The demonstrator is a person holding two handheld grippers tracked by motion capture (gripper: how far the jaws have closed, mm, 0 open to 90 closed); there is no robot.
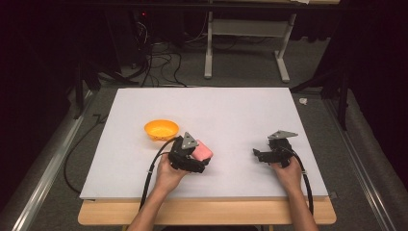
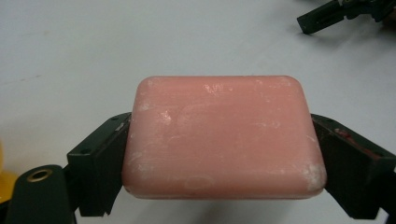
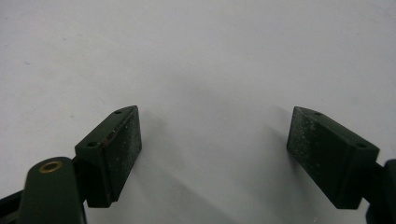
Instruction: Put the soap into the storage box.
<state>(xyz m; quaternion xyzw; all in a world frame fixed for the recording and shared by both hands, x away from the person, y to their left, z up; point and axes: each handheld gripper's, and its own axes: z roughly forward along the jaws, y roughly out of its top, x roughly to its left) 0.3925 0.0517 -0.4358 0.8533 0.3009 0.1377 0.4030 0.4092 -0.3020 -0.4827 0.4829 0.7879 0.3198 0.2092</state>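
My left hand point(image 1: 166, 174) comes in from the bottom edge, forearm angled up and right, wrist over the near part of the worktop point(image 1: 231, 110). The left hand-held gripper point(image 2: 224, 140) points fwd and to the right, clamped on the soap point(image 2: 223, 137), one pad on each short end. In the high view the soap point(image 1: 204, 152) sits at the gripper's tip, near the worktop's middle, just right of the bowl.

Right hand point(image 1: 287, 173) rests near the front right; the right hand-held gripper point(image 3: 212, 154) points left with its jaws spread wide, w/ bare worktop between the pads.

Soap: pink rectangular bar, rounded corners, whitish scuffs and a faint oval stamp on top.

Bowl point(image 1: 161, 129): orange, shallow, just left of and beyond the left gripper. I see nothing in it.
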